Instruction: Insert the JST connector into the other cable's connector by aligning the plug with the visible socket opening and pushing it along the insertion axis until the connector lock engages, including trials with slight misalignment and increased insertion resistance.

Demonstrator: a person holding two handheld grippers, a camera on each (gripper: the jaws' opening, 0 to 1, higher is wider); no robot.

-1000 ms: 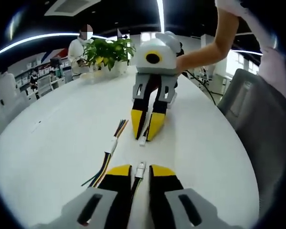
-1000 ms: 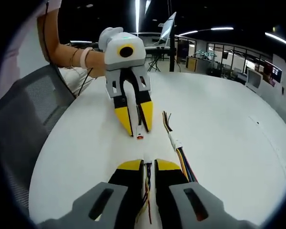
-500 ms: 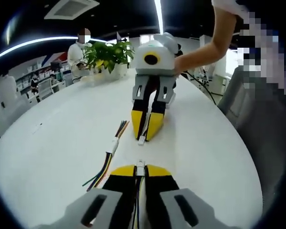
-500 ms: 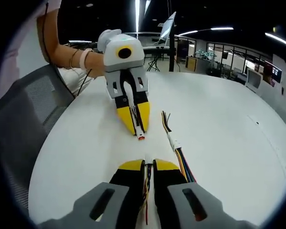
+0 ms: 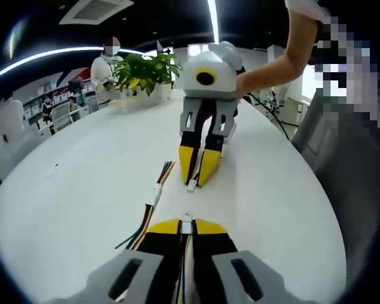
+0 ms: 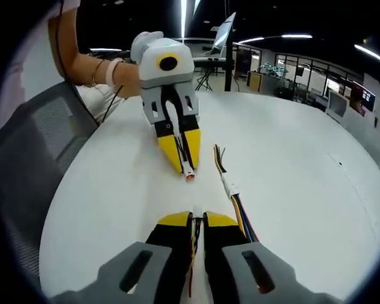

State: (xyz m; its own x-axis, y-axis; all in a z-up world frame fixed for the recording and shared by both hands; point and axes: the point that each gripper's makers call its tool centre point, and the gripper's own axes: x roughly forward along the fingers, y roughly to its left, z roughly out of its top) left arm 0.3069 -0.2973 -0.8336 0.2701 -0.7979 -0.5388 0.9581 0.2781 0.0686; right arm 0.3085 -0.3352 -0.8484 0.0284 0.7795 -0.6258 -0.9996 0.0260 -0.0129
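Note:
On the white table my left gripper is shut on a cable, whose white connector pokes out between the yellow fingertips. Facing it, my right gripper is shut on the other cable, with a white connector at its tips. A short gap separates the two connectors, which are roughly in line. In the right gripper view my right gripper holds its white connector. Opposite it, the left gripper shows a connector with a red end.
A spare harness of coloured wires with a white connector lies just beside the line between the grippers. A potted plant stands at the table's far end. A grey chair is close to the table edge.
My left gripper's jaws, open around the cable a second ago, have shut on it. The right gripper's jaws have narrowed slightly on its cable. The gap between the connectors is about the same.

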